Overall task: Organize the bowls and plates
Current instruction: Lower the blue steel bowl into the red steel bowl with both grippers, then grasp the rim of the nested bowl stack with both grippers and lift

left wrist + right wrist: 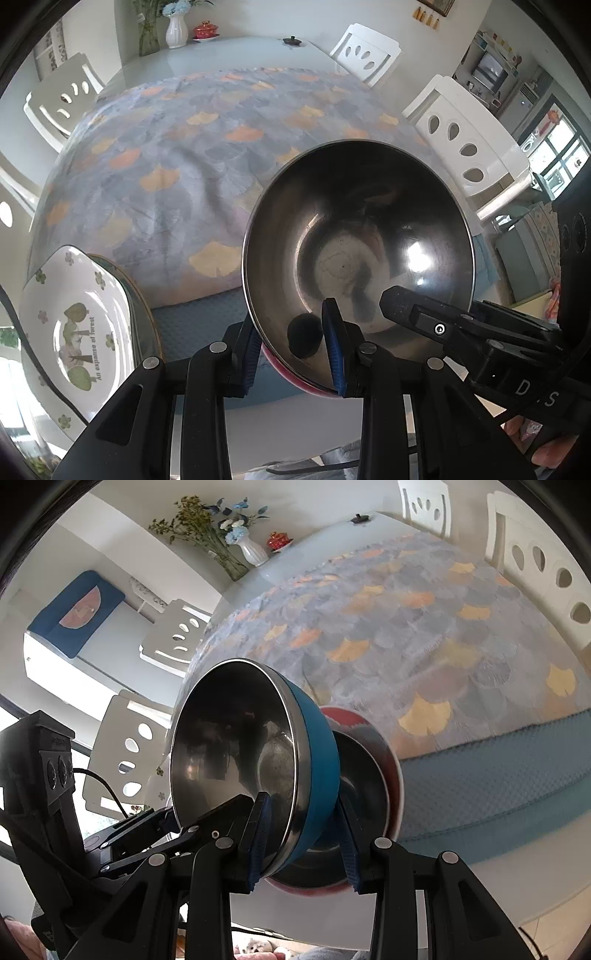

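— While the left wrist view was up, what did the left gripper (293, 350) have?
— Its blue pads were pinched nearly closed on the near rim of a steel bowl with a red outside (356, 254), tilted up above the front edge of the table (192, 325). The right gripper's finger (402, 302) reached into it from the right. A white printed plate (74, 325) sat at lower left, apart from the bowl.

— And from the right wrist?
— The right gripper (306, 842) was clamped on the wall of a blue bowl (317, 760), one pad inside the rim and one outside, jaws only partly open. That bowl sat tilted, just in front of the red bowl (391, 775), seemingly nested into it.

— So which step was it?
— Stacking the bowls, I'd judge. Next would call for seating the blue one squarely, then lowering the pair level onto the leaf-patterned cloth (443, 635) before either grip let go.
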Demonstrator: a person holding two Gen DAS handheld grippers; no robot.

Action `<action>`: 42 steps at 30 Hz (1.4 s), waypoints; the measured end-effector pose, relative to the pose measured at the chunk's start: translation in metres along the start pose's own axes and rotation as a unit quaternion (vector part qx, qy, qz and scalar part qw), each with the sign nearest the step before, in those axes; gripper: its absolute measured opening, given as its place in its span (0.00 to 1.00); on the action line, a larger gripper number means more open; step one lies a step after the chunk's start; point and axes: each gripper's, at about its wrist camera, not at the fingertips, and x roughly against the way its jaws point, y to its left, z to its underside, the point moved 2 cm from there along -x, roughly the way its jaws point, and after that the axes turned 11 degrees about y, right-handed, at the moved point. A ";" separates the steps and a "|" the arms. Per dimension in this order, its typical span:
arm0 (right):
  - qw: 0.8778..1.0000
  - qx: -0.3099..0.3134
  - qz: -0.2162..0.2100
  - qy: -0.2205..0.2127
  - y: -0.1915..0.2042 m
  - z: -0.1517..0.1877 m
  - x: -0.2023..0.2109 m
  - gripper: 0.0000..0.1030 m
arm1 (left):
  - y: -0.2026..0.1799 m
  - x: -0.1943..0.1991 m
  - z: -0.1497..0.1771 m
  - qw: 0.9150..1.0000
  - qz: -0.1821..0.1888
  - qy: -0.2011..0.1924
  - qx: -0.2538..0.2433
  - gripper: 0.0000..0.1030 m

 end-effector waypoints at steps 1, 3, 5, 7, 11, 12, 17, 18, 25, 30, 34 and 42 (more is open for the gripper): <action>1.000 -0.001 0.000 0.001 -0.001 0.000 0.000 0.34 | -0.001 0.000 0.000 1.000 0.002 0.001 0.001 0.26; 1.000 -0.003 0.001 0.004 -0.003 0.000 0.000 0.34 | -0.002 -0.001 0.000 1.000 0.002 0.001 0.001 0.26; 1.000 -0.003 0.003 0.006 -0.004 0.000 0.000 0.34 | -0.002 -0.001 0.001 1.000 0.001 0.003 0.001 0.26; 1.000 -0.004 0.005 0.009 -0.004 0.001 -0.001 0.34 | -0.002 -0.003 0.002 1.000 0.001 0.008 0.001 0.27; 1.000 -0.008 0.006 0.018 -0.004 0.002 -0.005 0.34 | -0.001 -0.007 0.003 1.000 -0.001 0.016 0.003 0.28; 1.000 -0.008 0.006 0.019 -0.003 0.002 -0.006 0.34 | 0.000 -0.007 0.003 1.000 0.000 0.017 0.004 0.28; 1.000 -0.012 0.004 0.025 -0.004 0.001 -0.008 0.34 | 0.002 -0.007 0.005 1.000 0.008 0.020 0.013 0.29; 1.000 -0.013 0.004 0.027 -0.005 0.002 -0.008 0.34 | 0.002 -0.008 0.005 1.000 0.007 0.021 0.014 0.29; 0.999 -0.025 0.005 0.032 -0.008 0.003 -0.009 0.35 | 0.000 -0.011 0.006 0.999 0.003 0.035 0.013 0.32; 0.999 -0.031 0.006 0.022 -0.011 0.001 -0.004 0.35 | 0.000 -0.010 0.005 0.999 0.006 0.038 0.008 0.35; 0.999 -0.036 0.007 0.014 -0.013 -0.002 0.002 0.36 | 0.001 -0.008 0.005 0.999 0.009 0.043 0.006 0.41; 0.999 -0.030 0.014 -0.008 -0.011 -0.007 0.015 0.47 | 0.010 0.006 0.002 0.999 0.023 0.020 0.020 0.56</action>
